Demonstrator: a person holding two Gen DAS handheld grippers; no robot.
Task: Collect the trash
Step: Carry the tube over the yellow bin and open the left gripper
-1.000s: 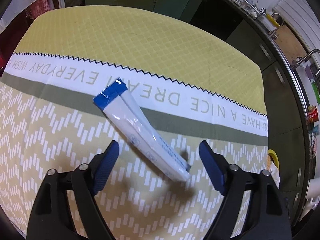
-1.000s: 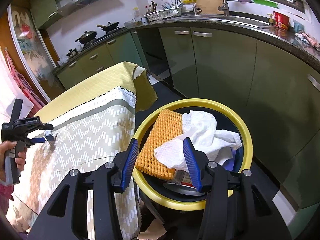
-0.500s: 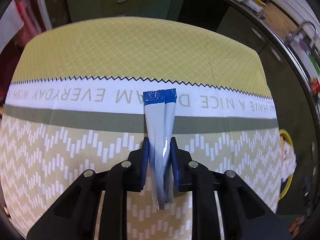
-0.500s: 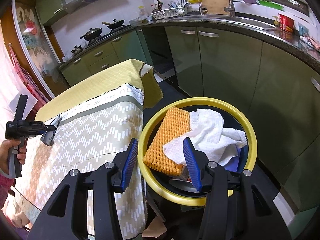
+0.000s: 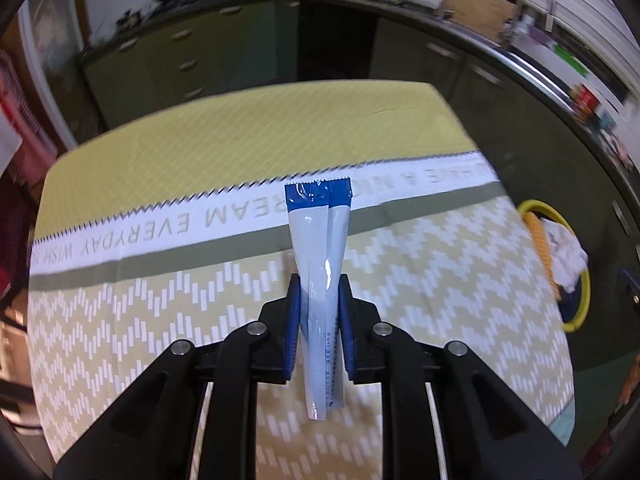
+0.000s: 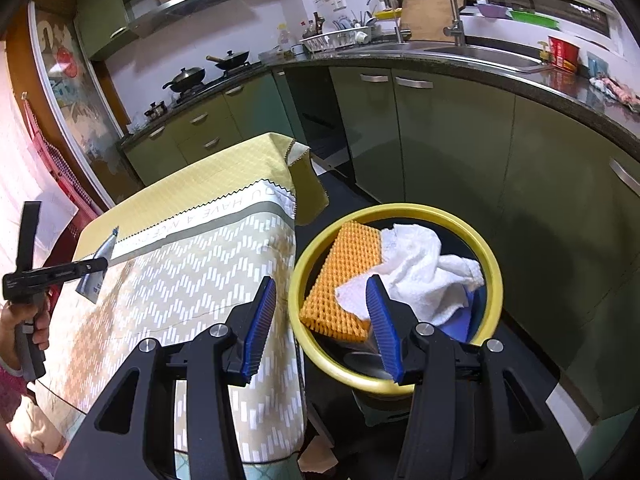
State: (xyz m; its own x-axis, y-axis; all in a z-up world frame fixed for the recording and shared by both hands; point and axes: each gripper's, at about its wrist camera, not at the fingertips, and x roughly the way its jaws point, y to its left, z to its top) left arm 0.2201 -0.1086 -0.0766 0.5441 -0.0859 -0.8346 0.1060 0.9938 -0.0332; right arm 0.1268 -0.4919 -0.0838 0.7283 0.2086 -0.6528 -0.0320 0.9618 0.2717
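My left gripper (image 5: 318,300) is shut on a white and blue wrapper (image 5: 318,236), held upright above the patterned tablecloth (image 5: 160,280). In the right wrist view the left gripper (image 6: 102,264) holds the wrapper (image 6: 98,268) over the table's left side. My right gripper (image 6: 320,308) is open and empty, hovering at the near rim of the yellow-rimmed trash bin (image 6: 494,264). The bin holds an orange sponge (image 6: 344,272) and crumpled white paper towel (image 6: 420,276). The bin also shows at the right in the left wrist view (image 5: 580,312).
The cloth-covered table (image 6: 208,256) stands left of the bin. Green kitchen cabinets (image 6: 460,152) and a dark countertop with a sink (image 6: 480,54) run behind and to the right. A stove with pans (image 6: 200,76) is at the back.
My left gripper closed on the wrapper and lifted it off the tablecloth, then turned right toward the bin. My right gripper stayed open by the bin.
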